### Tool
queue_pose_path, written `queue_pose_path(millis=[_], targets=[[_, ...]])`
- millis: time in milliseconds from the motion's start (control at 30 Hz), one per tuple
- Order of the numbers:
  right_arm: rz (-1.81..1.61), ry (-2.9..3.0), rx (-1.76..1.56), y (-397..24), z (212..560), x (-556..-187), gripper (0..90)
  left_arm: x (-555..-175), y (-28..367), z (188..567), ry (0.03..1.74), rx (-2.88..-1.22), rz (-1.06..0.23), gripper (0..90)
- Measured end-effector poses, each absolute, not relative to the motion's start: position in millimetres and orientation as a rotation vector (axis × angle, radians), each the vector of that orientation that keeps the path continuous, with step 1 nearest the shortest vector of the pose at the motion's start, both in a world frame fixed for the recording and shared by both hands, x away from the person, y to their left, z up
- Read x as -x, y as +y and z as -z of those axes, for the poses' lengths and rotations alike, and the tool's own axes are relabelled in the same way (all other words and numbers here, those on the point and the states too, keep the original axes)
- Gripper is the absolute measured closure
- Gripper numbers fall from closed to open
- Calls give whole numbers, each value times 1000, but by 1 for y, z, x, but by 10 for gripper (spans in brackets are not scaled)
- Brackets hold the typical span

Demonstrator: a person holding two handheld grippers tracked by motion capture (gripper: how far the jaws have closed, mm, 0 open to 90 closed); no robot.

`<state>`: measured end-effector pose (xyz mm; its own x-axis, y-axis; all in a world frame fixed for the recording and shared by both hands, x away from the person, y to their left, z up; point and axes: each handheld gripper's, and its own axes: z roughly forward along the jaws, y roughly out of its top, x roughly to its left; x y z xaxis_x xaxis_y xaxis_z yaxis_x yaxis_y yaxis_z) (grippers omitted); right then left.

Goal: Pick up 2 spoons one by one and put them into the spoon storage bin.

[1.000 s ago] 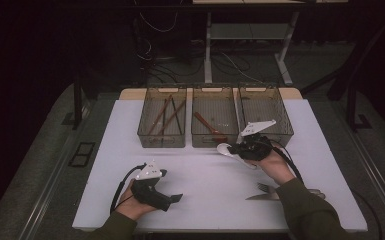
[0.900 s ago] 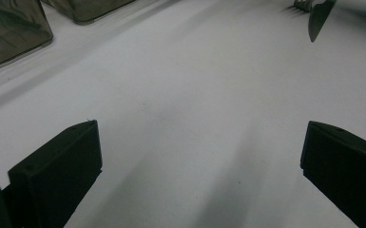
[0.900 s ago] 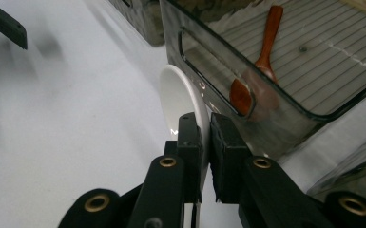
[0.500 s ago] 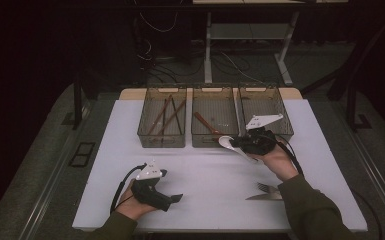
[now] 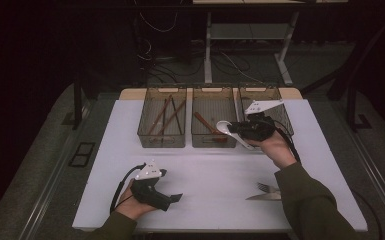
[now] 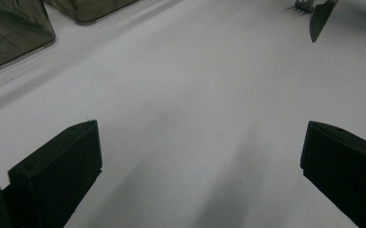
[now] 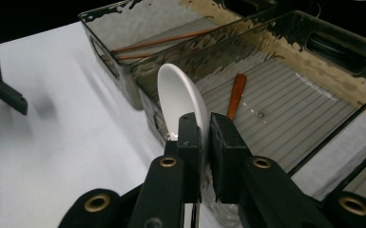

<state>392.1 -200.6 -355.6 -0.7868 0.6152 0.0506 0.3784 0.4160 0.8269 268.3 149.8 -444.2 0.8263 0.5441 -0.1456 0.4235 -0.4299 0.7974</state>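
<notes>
White spoon (image 7: 183, 102) pinched on edge between nearly closed jaws of right gripper (image 7: 204, 130), bowl up, raised over near rim of middle bin (image 5: 213, 142) with brown stick (image 7: 236, 95) inside. Left bin (image 5: 162, 142) with long brown sticks alongside; fork and knife (image 5: 267, 192) flat on white table (image 5: 215, 175) near right sleeve. Left gripper (image 5: 172, 199) low on table, jaws spread wide, nothing between.

spoon (image 7: 180, 97) handle: hidden between the jaws of the right gripper (image 7: 204, 128)
fork (image 5: 268, 188) and knife (image 5: 262, 196): handles covered by the right sleeve (image 5: 310, 205)
fork and knife, left gripper view: cut off by the top edge
right bin (image 5: 266, 100): contents screened by the right gripper
left bin (image 5: 163, 120) sticks: too dim to tell apart
middle bin (image 7: 285, 104) small speck: too small to tell
</notes>
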Motion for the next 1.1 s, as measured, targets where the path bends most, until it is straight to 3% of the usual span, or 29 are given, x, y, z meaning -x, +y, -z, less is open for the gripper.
queue_pose_path(millis=[600, 1100], targets=[[-1290, 2400, -925, -178, 345, -436, 831, -268, 149, 444, 705, -2081, -157, 0], [-1230, 2429, -975, -156, 358, -461, 832, -268, 149, 444, 701, -2077, -156, 0]])
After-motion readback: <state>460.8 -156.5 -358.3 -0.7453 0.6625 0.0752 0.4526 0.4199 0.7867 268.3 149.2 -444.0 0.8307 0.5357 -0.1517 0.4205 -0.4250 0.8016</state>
